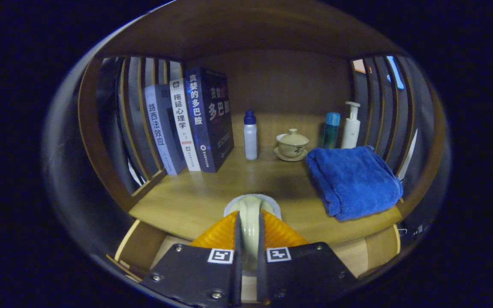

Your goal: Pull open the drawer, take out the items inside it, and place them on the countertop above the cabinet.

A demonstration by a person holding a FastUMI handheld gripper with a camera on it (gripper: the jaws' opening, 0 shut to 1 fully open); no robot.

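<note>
A wooden cabinet with slatted sides fills the frame, its countertop running across the middle under a shelf roof. Below the countertop's front edge, at the bottom of the frame, the drawer stands pulled open; what lies inside it is hidden behind the fingers.

The gripper sits at bottom centre, its jaws clenched on a pale lid held on edge between them. The lid is cream, glossy and rounded, with a white rim, and its top reaches just over the countertop's front edge.

Farther back, centre, stands a small bottle with a blue cap; right of it a lidded cup on a saucer. A folded blue towel lies at right, with a teal bottle and a pump bottle behind it. Three books stand upright at upper left.
</note>
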